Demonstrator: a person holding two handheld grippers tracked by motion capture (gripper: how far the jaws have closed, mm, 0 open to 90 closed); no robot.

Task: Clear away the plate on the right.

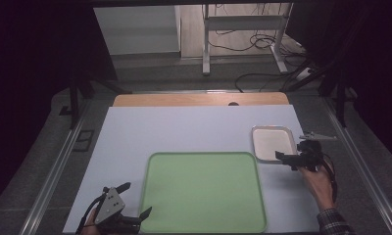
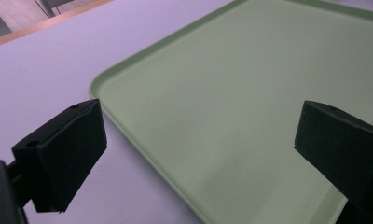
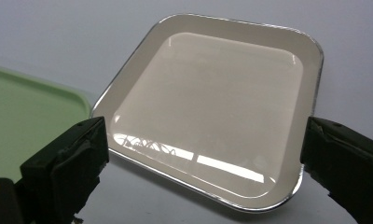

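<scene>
Right gripper [image 3: 201,154] first: jaws spread wide, nothing between the pads, and the white plate [image 3: 208,102] sits straight ahead of them, its near edge lying across the gap while both jaws stand outside its near corners. The plate is square with rounded corners, glossy, flat on the pale mat [image 3: 58,42], and bare. Off the left jaw, just past the plate's corner, a slice of the green tray [image 3: 31,126] comes in, close beside the plate but not touching it as far as this angle tells. From above, the right gripper [image 1: 285,157] hovers at the plate's [image 1: 272,143] right front corner, the hand [image 1: 320,185] behind it, a checked sleeve [image 1: 335,223] trailing toward the near edge. Over to the left gripper [image 2: 201,149]: jaws wide apart here too, holding nothing, angled across the tray's near left corner, with one jaw over the mat and the other over the tray's flat green floor. Whether either pad touches the surface, I cannot tell. From above, the left gripper [image 1: 136,199] sits low at the tray's [image 1: 204,191] front left, grey plate on top, well apart from the right one. The tray lies between the two, bare. Beyond the mat [image 1: 184,127], a strip of wooden tabletop [image 1: 199,100].
</scene>
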